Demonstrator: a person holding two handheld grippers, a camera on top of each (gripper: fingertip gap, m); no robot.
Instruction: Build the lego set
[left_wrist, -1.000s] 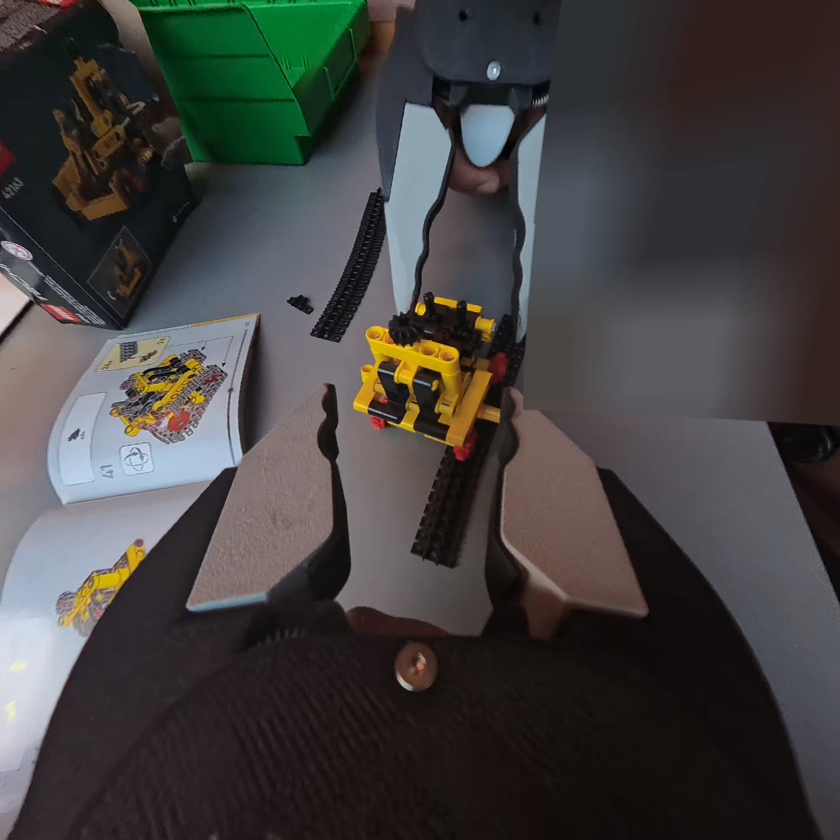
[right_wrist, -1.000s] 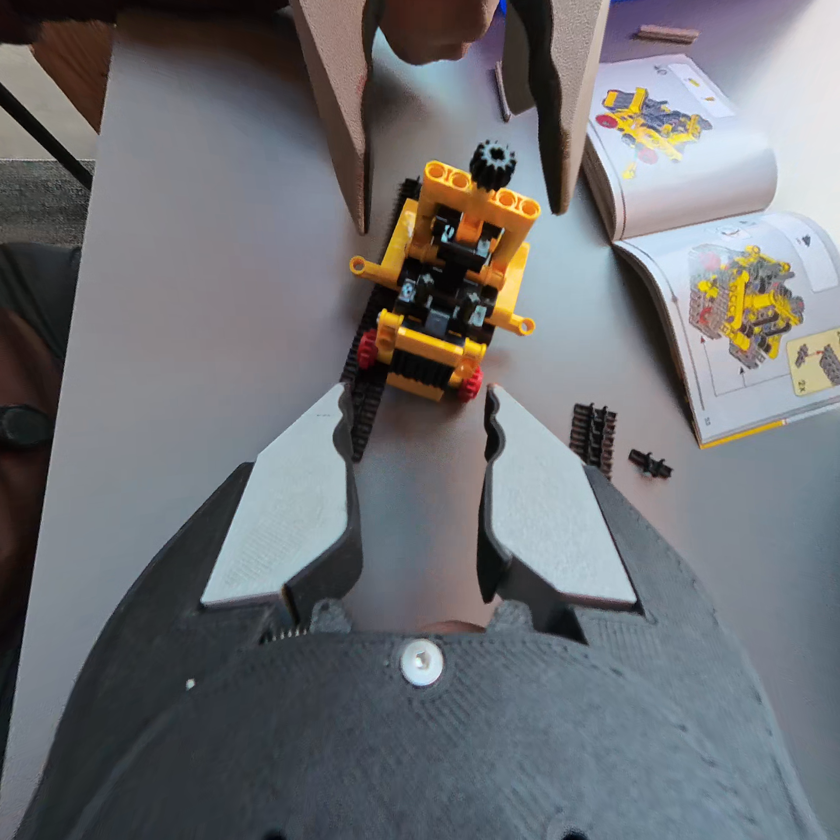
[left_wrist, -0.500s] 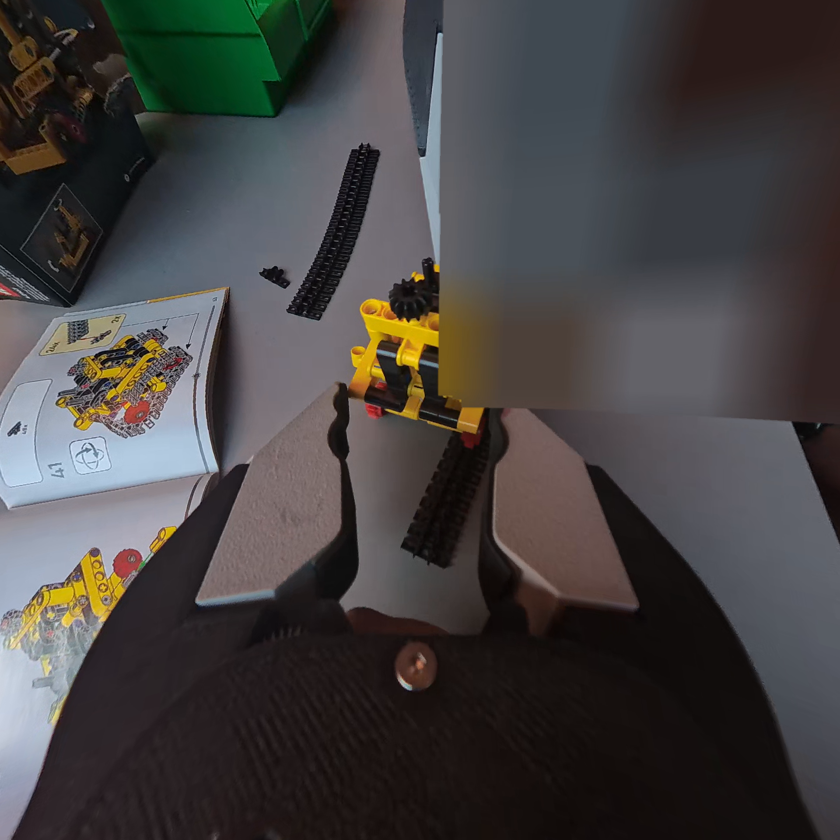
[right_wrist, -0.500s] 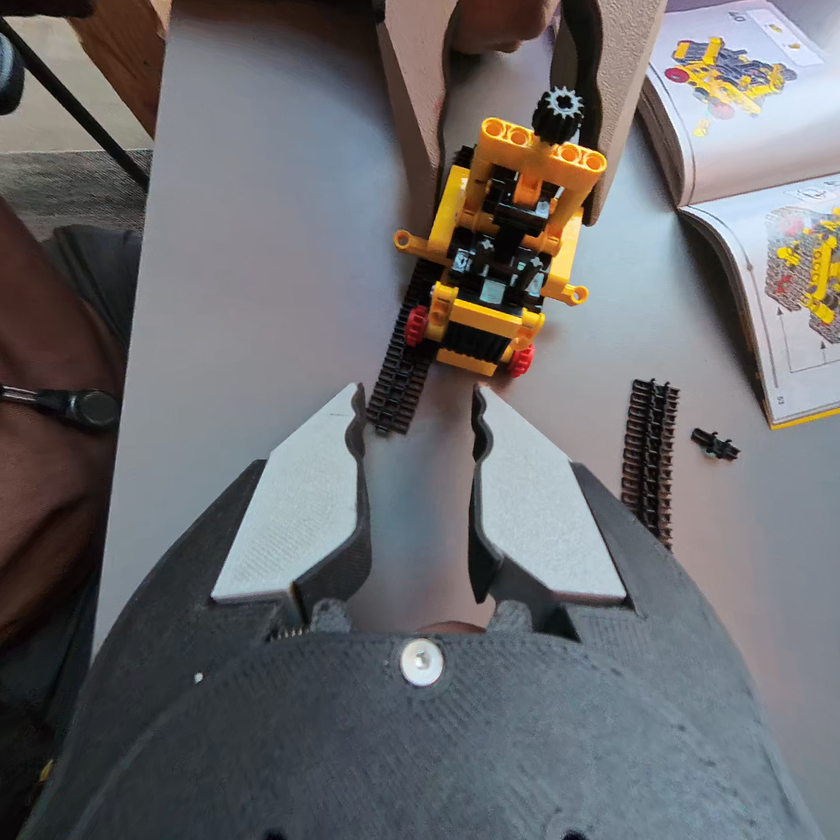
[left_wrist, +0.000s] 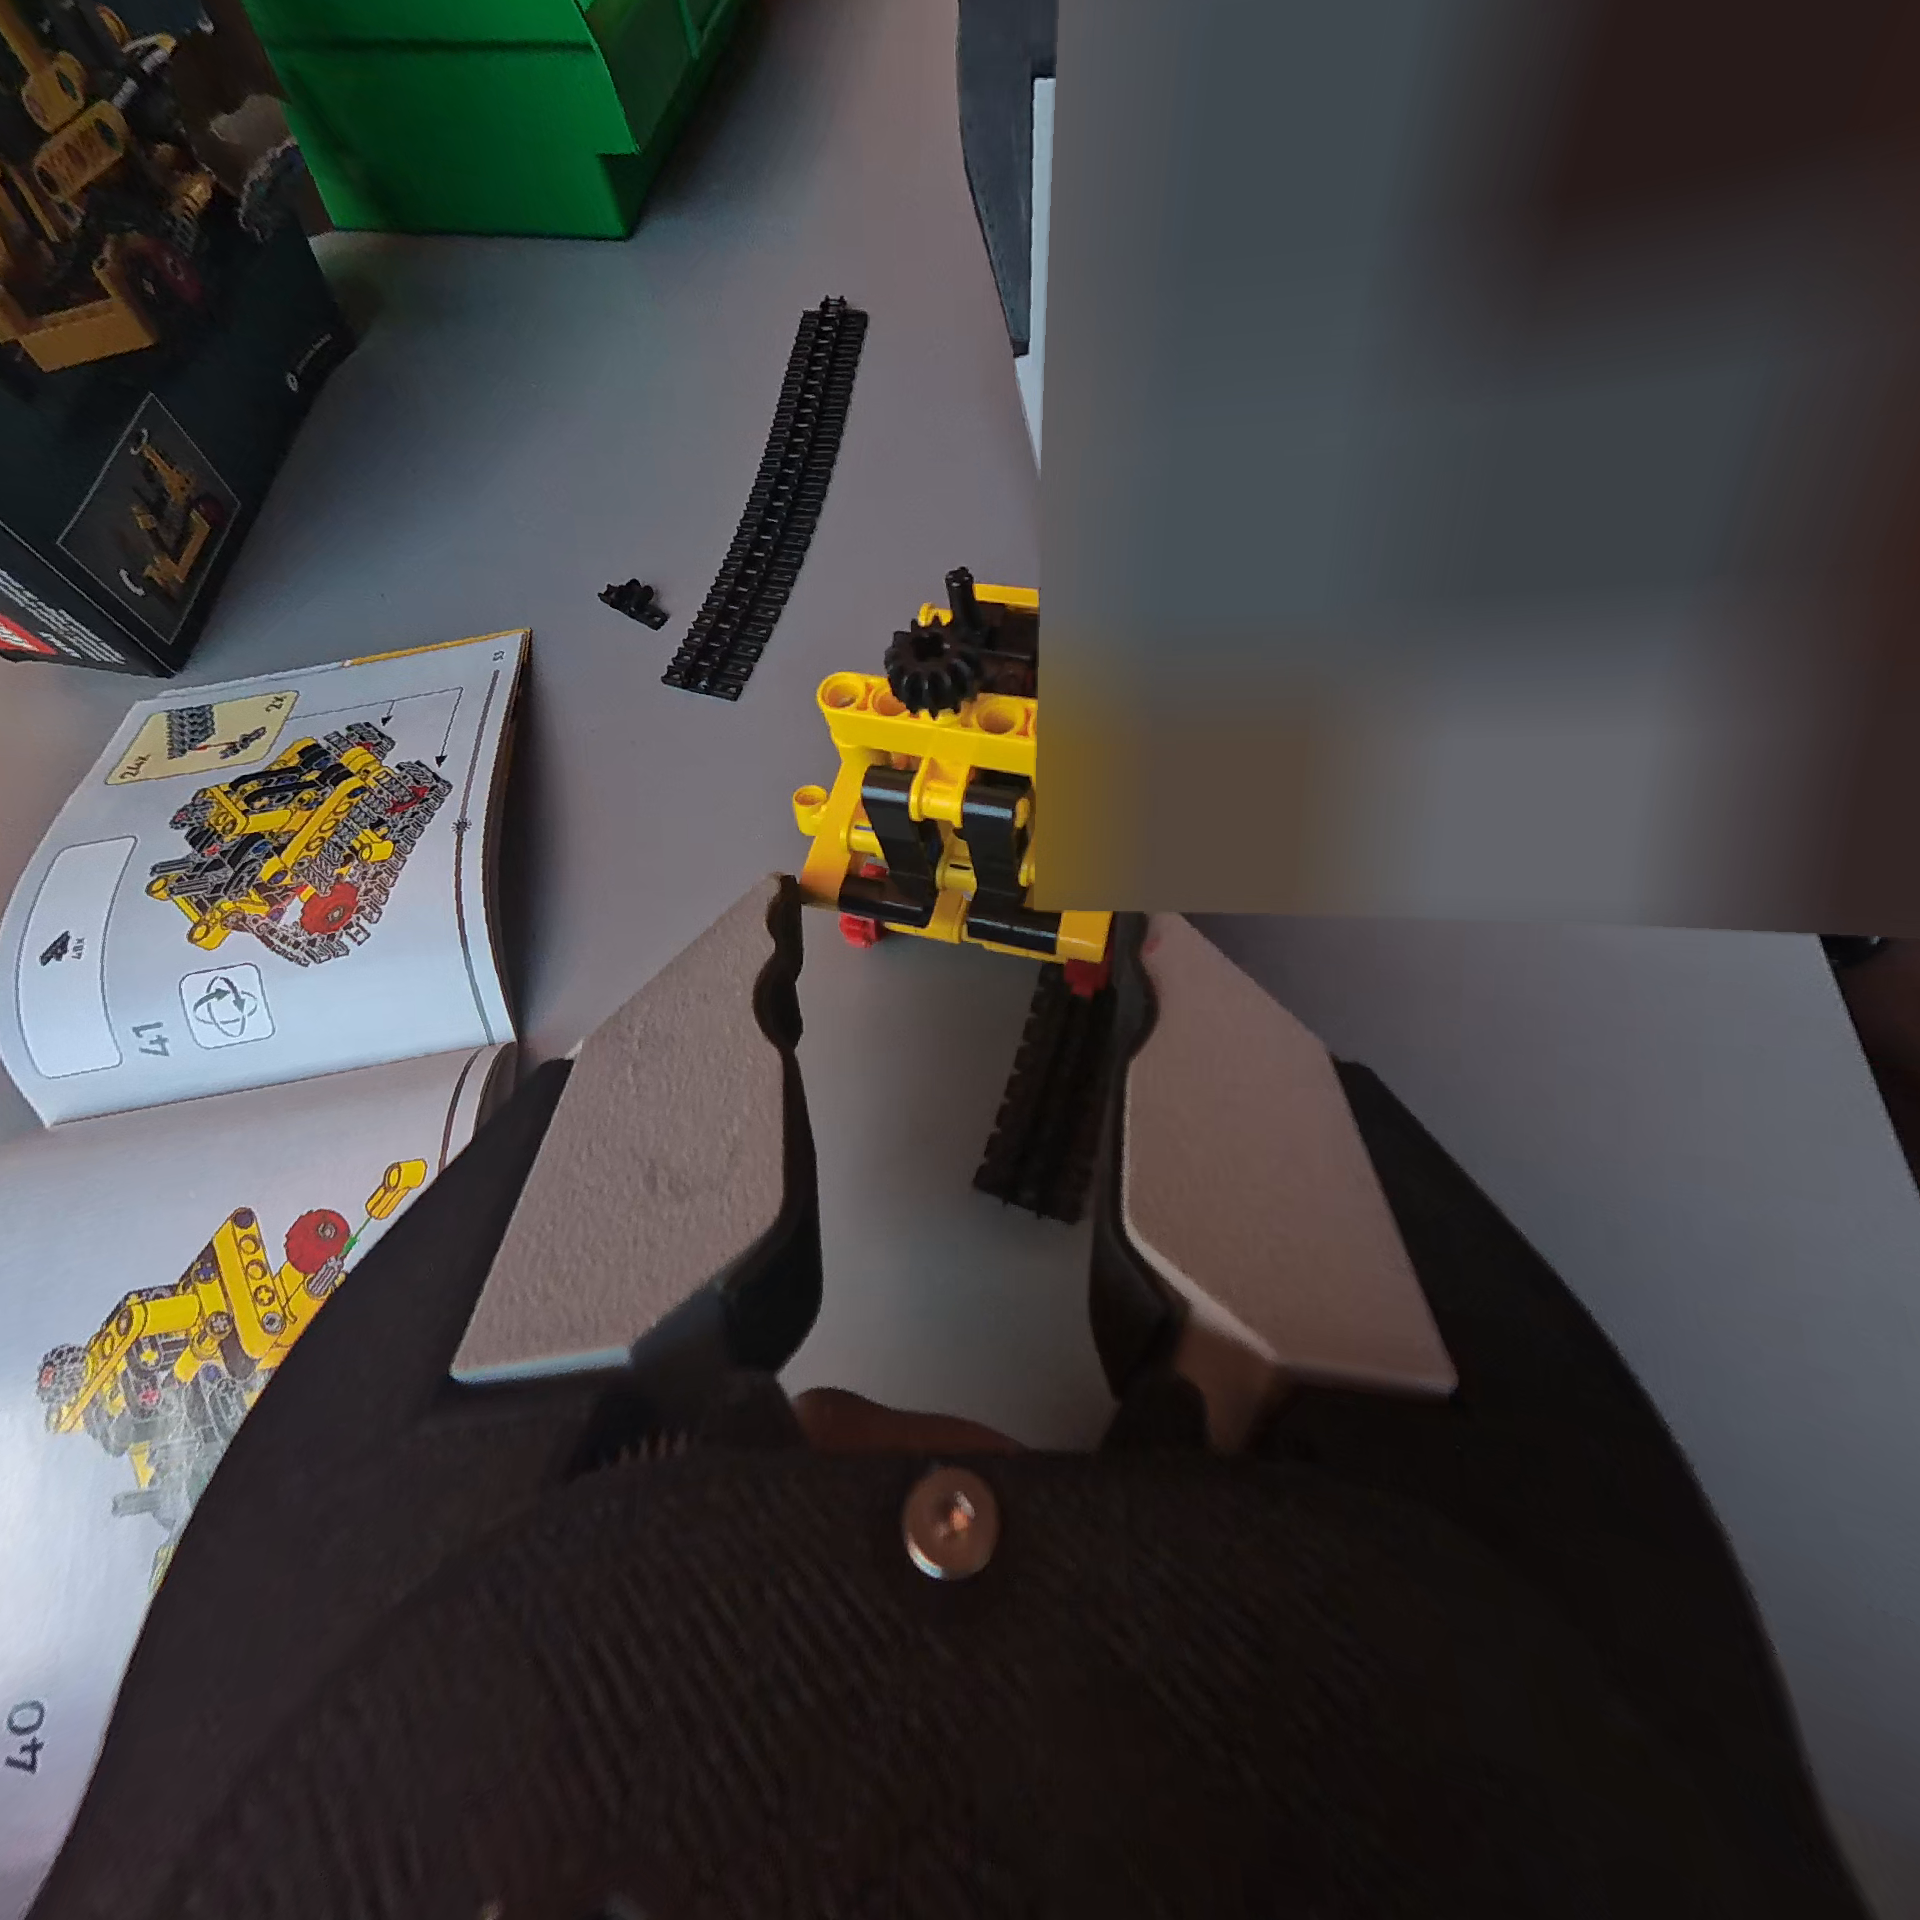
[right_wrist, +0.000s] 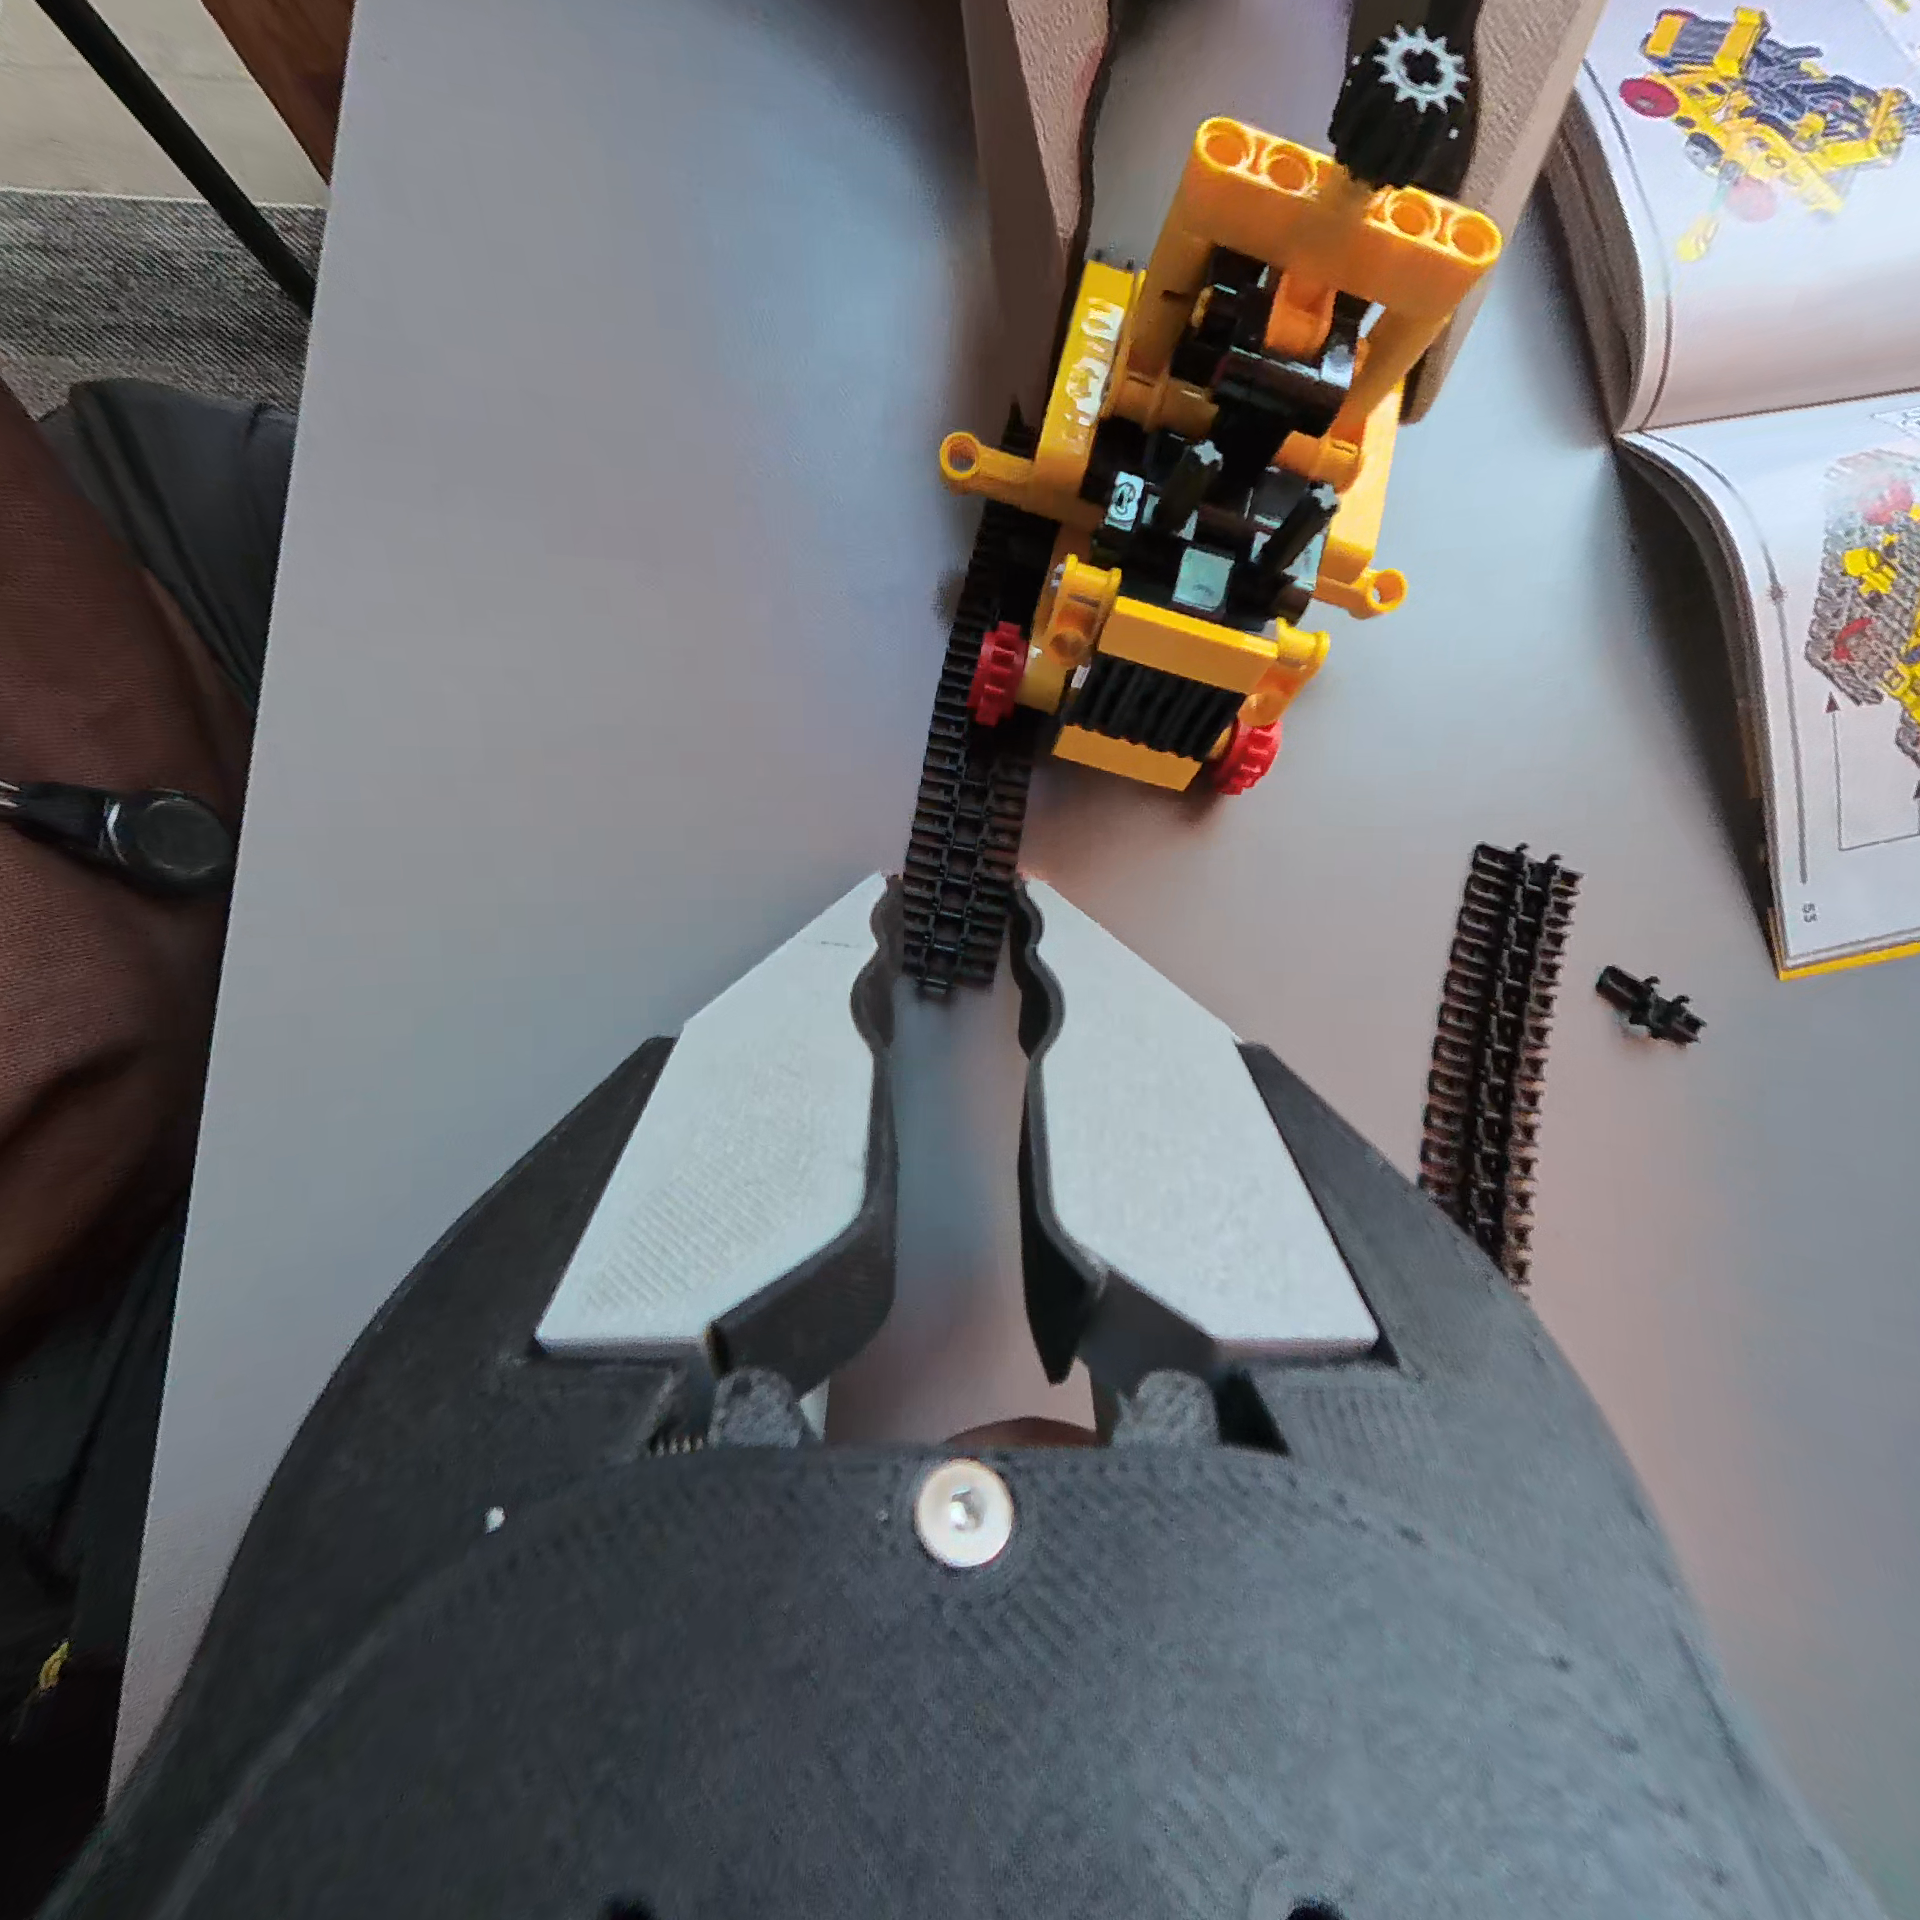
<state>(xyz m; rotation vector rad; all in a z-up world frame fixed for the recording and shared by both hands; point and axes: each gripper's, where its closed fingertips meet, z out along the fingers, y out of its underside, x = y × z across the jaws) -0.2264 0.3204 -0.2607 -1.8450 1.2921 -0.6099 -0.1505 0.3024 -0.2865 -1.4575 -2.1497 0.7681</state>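
Observation:
A yellow and black lego vehicle (left_wrist: 935, 810) with red wheels and a black gear stands on the grey table (left_wrist: 1455, 1143); it also shows in the right wrist view (right_wrist: 1195, 520). A black track strip (right_wrist: 961, 831) runs under its side and sticks out at both ends, also seen in the left wrist view (left_wrist: 1044, 1101). My left gripper (left_wrist: 961, 920) has its fingers pressed on both sides of the vehicle's end. My right gripper (right_wrist: 954, 904) is closed on the track's near end. A blurred patch hides most of the right gripper in the left wrist view.
A second black track strip (left_wrist: 779, 499) (right_wrist: 1496, 1060) and a small black connector (left_wrist: 632, 603) (right_wrist: 1652, 1003) lie loose. An open instruction booklet (left_wrist: 260, 883) (right_wrist: 1766, 468), the set's box (left_wrist: 125, 312) and a green bin (left_wrist: 488, 114) stand beyond. The table's edge (right_wrist: 312, 623) runs beside a person's lap. My hands' fingertips stand some 9 cm from each other.
My right gripper has moved onto the track's end and narrowed around it. My left gripper has moved forward and its fingers have closed in around the vehicle.

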